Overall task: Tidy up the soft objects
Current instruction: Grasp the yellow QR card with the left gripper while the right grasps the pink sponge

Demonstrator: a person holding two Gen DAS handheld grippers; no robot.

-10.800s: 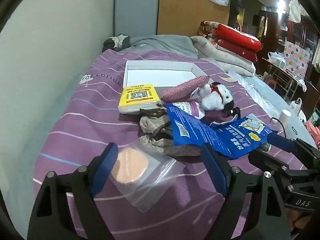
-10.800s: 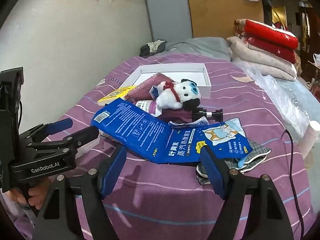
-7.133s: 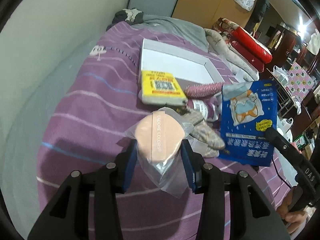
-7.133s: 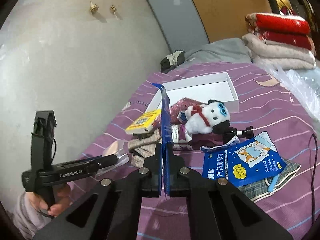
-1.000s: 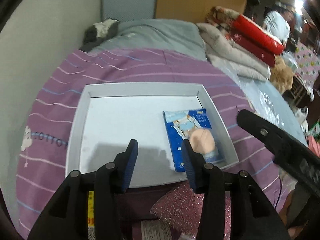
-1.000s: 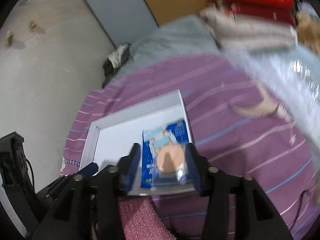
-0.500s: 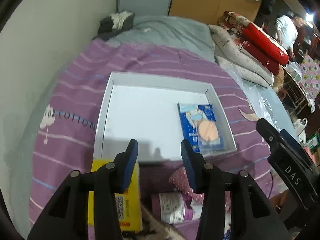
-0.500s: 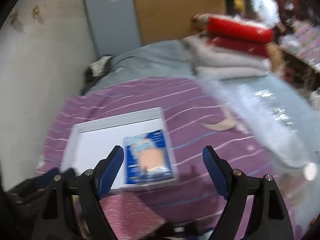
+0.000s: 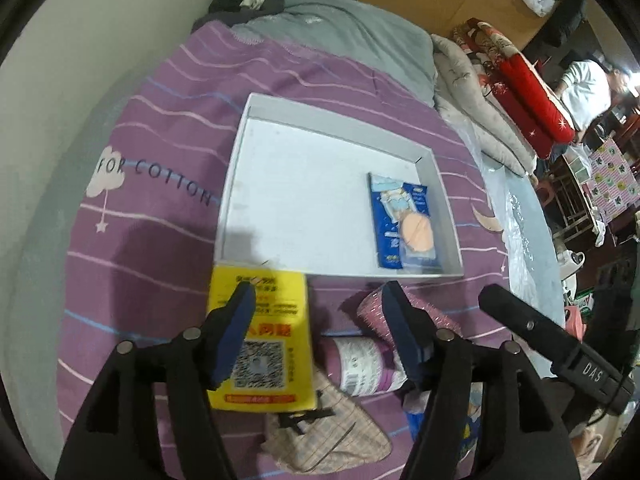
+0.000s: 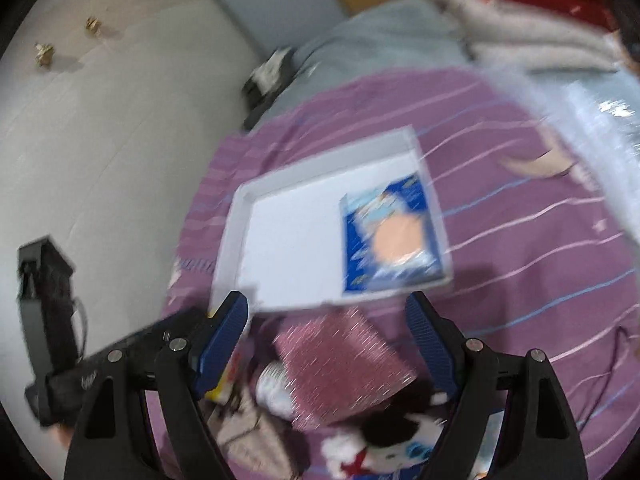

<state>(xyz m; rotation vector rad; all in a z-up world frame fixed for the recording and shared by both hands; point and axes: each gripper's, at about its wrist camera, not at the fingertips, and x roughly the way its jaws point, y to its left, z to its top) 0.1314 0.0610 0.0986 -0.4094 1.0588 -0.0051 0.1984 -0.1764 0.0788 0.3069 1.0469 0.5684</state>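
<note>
Our left gripper hangs w/ jaws apart, just been widening, nothing btwn them; below it lie the yellow sponge pack & a glittery pink pouch on the purple bedspread. Our right gripper also gapes empty, above the same pouch & a plush toy. Beyond, the white box holds the blue packet by its right wall, w/ the bagged peach puff on top.

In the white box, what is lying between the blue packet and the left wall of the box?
Nothing. In the left wrist view, the white box floor is bare from the blue packet, with the peach sponge on it, to the left wall.
</note>
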